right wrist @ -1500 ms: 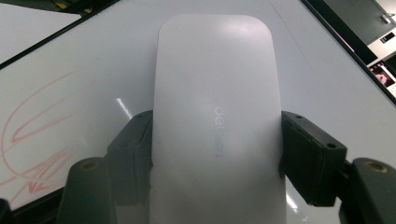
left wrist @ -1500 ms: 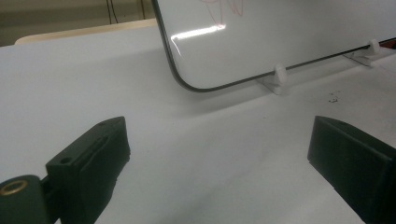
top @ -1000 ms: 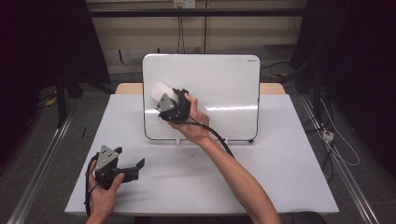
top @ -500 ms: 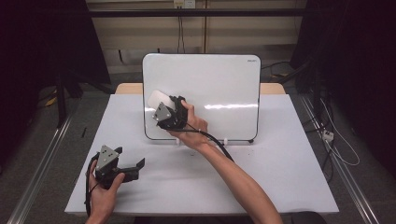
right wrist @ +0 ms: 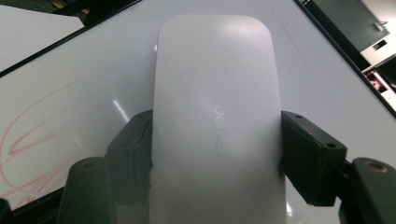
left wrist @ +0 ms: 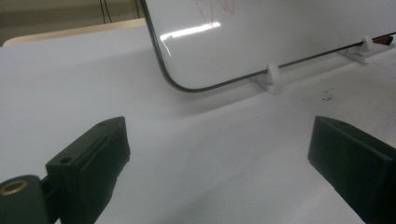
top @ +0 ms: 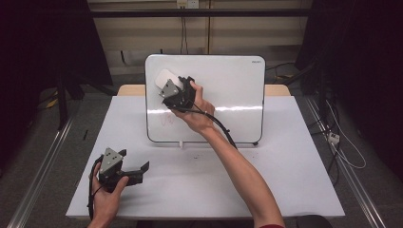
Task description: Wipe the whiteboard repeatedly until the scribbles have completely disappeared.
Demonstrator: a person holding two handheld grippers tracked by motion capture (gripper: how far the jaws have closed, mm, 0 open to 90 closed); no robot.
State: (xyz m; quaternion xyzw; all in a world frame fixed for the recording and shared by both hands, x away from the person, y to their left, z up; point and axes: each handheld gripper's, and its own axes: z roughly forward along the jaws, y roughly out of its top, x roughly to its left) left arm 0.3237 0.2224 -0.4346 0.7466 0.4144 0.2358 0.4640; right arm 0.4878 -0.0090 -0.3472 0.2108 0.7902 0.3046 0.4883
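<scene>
Eraser (right wrist: pixel 217 121) sits clamped in the right gripper (top: pixel 177 92) against the whiteboard (top: pixel 228 85), red scribble (top: pixel 167 120) below it unwiped, left gripper (top: pixel 124 172) open and idle.

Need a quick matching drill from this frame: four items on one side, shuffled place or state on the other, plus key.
Items:
1. eraser
2. left gripper
3. whiteboard
4. red scribble

States:
A. jaws apart over the bare table
B. stands propped on small white feet
C. clamped in the right gripper, against the board's upper left
D. low on the board's left side

Pairs: 1-C, 2-A, 3-B, 4-D
</scene>
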